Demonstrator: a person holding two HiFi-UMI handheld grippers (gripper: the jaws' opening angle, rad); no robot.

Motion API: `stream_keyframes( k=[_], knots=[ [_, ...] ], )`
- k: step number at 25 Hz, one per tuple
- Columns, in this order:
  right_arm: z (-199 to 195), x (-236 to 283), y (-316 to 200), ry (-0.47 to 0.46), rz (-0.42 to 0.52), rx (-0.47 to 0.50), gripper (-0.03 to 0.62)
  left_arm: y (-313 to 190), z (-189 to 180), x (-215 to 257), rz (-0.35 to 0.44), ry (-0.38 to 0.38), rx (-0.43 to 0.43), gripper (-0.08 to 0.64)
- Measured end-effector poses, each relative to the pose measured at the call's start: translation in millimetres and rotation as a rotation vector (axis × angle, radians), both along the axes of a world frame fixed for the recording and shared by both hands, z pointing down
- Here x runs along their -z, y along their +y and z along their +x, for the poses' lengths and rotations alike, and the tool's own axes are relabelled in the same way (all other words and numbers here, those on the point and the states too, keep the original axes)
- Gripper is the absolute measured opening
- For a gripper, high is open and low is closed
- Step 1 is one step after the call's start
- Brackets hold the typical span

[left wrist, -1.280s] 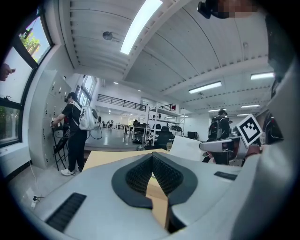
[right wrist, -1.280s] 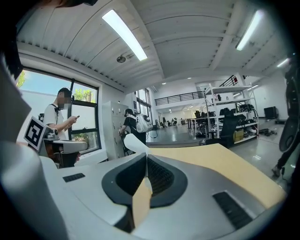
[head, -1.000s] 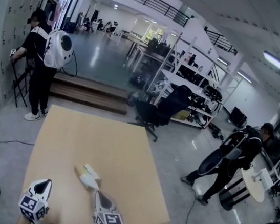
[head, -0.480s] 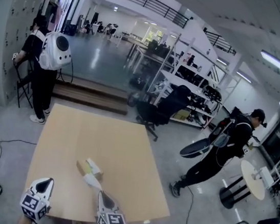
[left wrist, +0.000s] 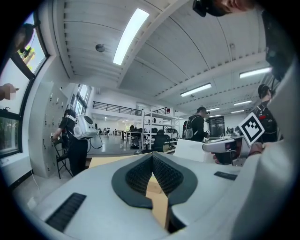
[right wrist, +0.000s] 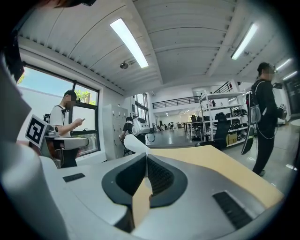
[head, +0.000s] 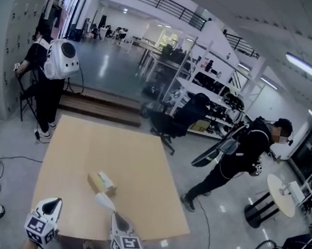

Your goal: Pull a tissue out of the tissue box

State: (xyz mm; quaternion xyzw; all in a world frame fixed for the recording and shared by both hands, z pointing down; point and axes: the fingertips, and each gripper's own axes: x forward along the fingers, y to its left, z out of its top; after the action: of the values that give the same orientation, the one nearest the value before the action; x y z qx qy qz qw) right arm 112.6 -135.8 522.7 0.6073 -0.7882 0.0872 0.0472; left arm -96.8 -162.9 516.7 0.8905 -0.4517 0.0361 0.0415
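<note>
At the near edge of the table [head: 139,159] the two grippers hang side by side. The left gripper [head: 53,202] is clenched on nothing, jaws pressed together, off to one side where it leaves the work clear. The right gripper [head: 113,216] is clamped on the tissue [head: 105,201], whose white end sticks out past its tips, a firm pinch so the thin sheet cannot slip. Just beyond lies the box [head: 101,181], flat on the table. The tissue looks about free of it, so the pull seems nearly done. Far back, a person [head: 51,72] stands at the lockers.
</note>
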Motion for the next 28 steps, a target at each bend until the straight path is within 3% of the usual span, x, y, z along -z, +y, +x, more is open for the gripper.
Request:
stream_keyframes(
  k=[9,28],
  knots=[
    [-15.9,13.3,31.7,0.003,0.015,-0.011,0.012,33.4,-10.6,13.9,0.003,-0.005,-0.03,0.008],
    [-13.2,18.2,62.7,-0.004,0.023,-0.015,0.012,55.8,-11.2,16.5,0.001,0.011,-0.022,0.008]
  ],
)
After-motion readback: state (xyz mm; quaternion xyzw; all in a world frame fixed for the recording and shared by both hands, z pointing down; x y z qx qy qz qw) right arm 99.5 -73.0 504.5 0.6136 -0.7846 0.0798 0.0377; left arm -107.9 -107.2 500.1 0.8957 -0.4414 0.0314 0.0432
